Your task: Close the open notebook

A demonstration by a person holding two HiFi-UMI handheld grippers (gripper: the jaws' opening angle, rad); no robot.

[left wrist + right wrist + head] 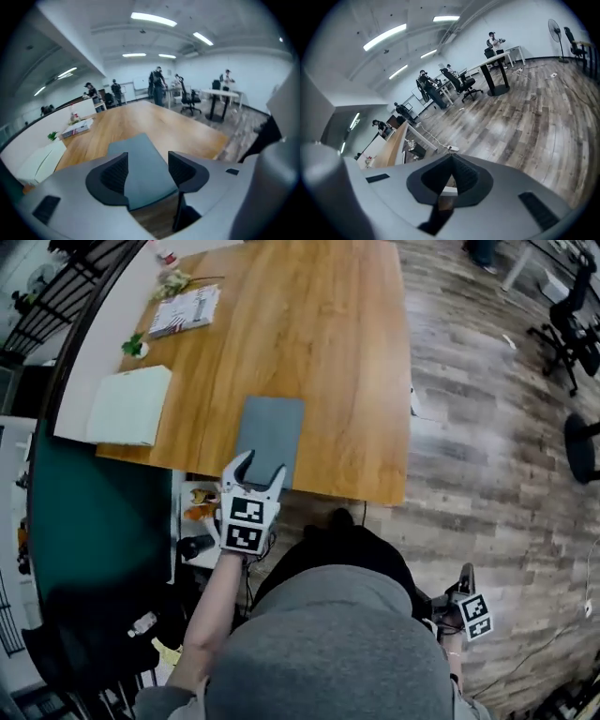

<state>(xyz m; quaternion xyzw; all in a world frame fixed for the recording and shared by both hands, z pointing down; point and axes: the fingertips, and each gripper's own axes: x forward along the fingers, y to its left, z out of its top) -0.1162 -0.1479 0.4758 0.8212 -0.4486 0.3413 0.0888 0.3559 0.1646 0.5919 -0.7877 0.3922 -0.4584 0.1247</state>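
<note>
Your notebook (270,435) lies on the worktop (347,352), right at its near edge, with your left claw (262,468) at its near end. A pad (129,406) sits left of it at the worktop's left edge, with a book (185,310) behind that. Your right claw (466,579) is off right, over the floor (487,427).

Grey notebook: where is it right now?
Head view: the flat grey rectangular notebook lies at the near edge of the wooden table, just beyond the left gripper, right of a pale rectangular pad.
</note>
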